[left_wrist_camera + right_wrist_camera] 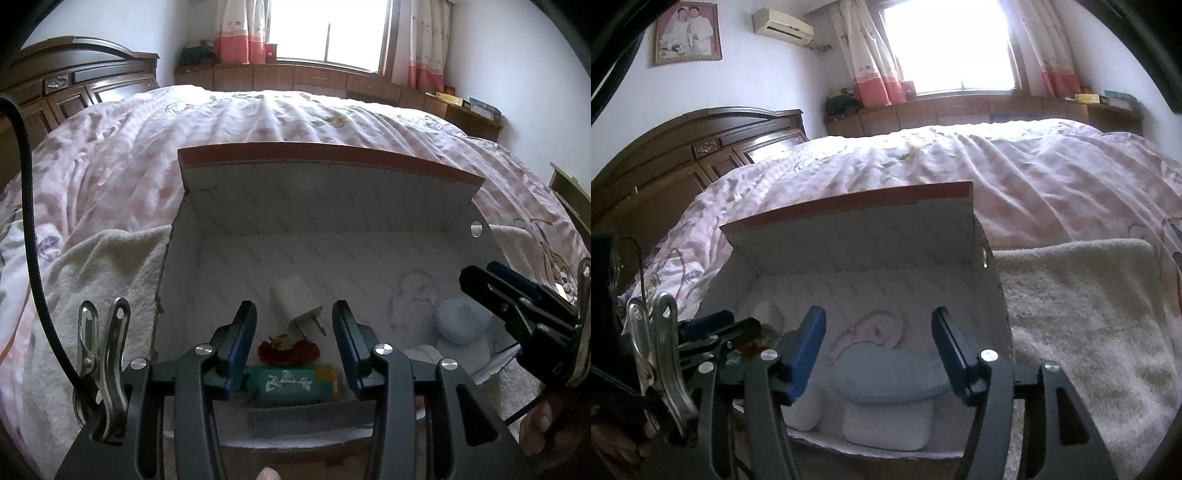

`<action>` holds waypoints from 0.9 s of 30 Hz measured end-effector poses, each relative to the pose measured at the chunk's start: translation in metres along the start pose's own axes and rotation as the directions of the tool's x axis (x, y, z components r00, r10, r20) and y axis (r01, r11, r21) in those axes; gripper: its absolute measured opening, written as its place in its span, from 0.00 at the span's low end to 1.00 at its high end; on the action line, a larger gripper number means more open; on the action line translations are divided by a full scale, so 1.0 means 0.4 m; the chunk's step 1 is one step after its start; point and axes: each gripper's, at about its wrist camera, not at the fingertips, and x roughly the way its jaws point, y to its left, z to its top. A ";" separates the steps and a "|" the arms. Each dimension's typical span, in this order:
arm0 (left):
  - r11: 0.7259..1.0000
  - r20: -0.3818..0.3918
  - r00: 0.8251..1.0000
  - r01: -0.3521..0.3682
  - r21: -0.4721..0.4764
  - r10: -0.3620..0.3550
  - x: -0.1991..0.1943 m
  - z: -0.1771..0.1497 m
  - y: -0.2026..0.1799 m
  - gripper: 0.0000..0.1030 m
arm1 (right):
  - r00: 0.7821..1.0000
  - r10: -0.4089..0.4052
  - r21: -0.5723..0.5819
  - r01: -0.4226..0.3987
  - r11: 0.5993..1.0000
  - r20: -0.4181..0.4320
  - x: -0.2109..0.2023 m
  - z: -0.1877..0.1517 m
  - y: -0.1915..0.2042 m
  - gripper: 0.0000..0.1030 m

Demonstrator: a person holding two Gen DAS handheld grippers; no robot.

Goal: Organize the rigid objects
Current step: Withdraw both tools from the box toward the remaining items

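Now we read the left wrist view from its left edge across. Our left gripper [293,343] sits at the lower centre of the frame, jaws apart and clasping nothing. Between its blue pads, lower in the frame, lies the green packet [291,384], long axis running left to right across the jaw line, with a red dried scrap [288,349] just above it. Higher still, toward the middle of the frame, the white charger plug [295,304] lies on the floor of the open cardboard box [207,236], its prongs pointing to the lower right. We judge the packet the nearer thing to this hand, though whether it lies inside the box or on its front lip we cannot tell.

Further right in the same view, the pale blue case [458,321] sits in the box's lower right corner, and our right gripper [480,286] reaches in from the right edge just above it.

In the right wrist view, the right gripper [879,350] has its jaws well apart and empty, and the blue case [886,373] lies between and just beyond the pads, its long axis left to right, resting on a white block [886,428]. We judge the right hand far nearer the case, so any regrasp there falls to it, with the jaws closing along the case's length.
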 end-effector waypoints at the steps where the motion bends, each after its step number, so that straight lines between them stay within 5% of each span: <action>1: 1.000 -0.001 1.000 -0.001 -0.002 0.001 -0.003 -0.002 0.001 0.43 | 1.000 -0.001 0.002 0.001 1.000 -0.001 -0.002 0.000 0.000 0.61; 27: 0.999 0.012 1.000 -0.007 -0.052 0.007 -0.107 -0.053 0.034 0.43 | 0.999 -0.025 0.046 0.026 0.999 -0.021 -0.096 -0.046 0.020 0.62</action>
